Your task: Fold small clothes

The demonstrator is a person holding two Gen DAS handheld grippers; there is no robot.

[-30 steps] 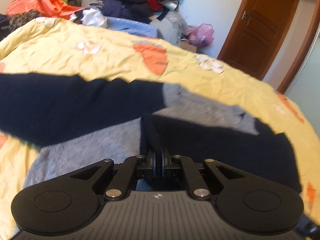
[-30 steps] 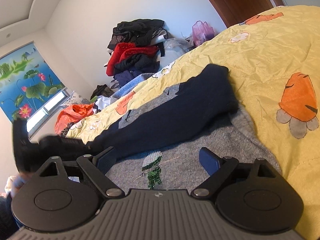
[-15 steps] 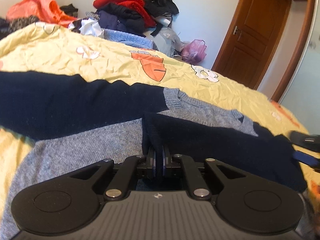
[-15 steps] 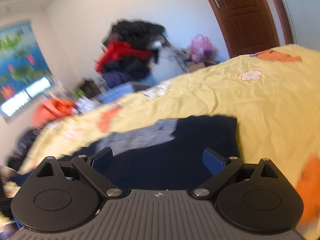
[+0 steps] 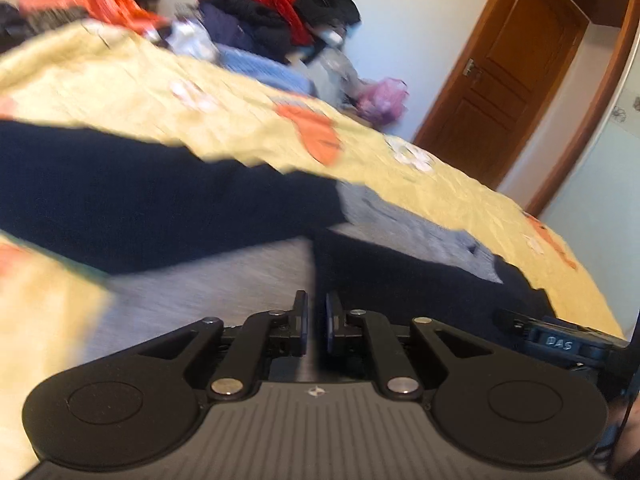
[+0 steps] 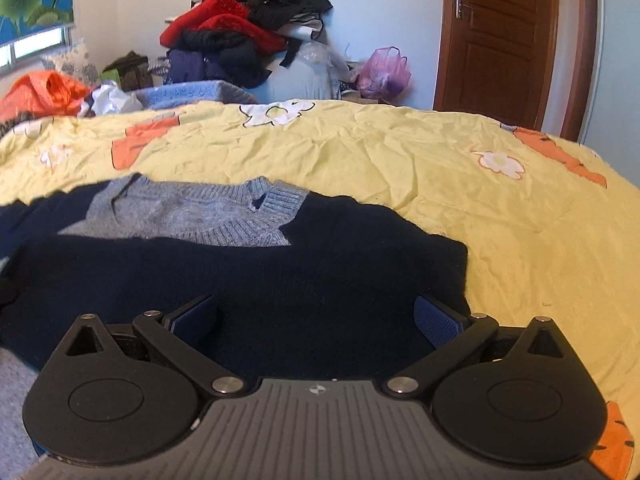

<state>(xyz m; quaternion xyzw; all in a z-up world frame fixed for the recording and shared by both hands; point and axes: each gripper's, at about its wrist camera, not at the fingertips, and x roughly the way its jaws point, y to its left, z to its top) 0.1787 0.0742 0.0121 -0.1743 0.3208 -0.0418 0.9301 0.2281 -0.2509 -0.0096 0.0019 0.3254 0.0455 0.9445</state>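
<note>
A bed with a yellow carrot-print quilt fills a room that has a wooden door and a heap of clothes against the far wall. A grey-and-navy sweater lies flat on the quilt, its sleeves folded across. The right claw hangs over a navy sleeve, jaws opening wide and empty. The left claw is opening slightly, nothing pinched between its pads.

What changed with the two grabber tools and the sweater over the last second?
The left gripper had its fingers pinched on the edge of the folded navy sleeve of the grey and navy knitted sweater; they are now opening and nothing is clamped. The right gripper, already empty, swung to face the sleeve end, fingers spreading wider. The sweater stays on the yellow carrot-print bedspread.
</note>
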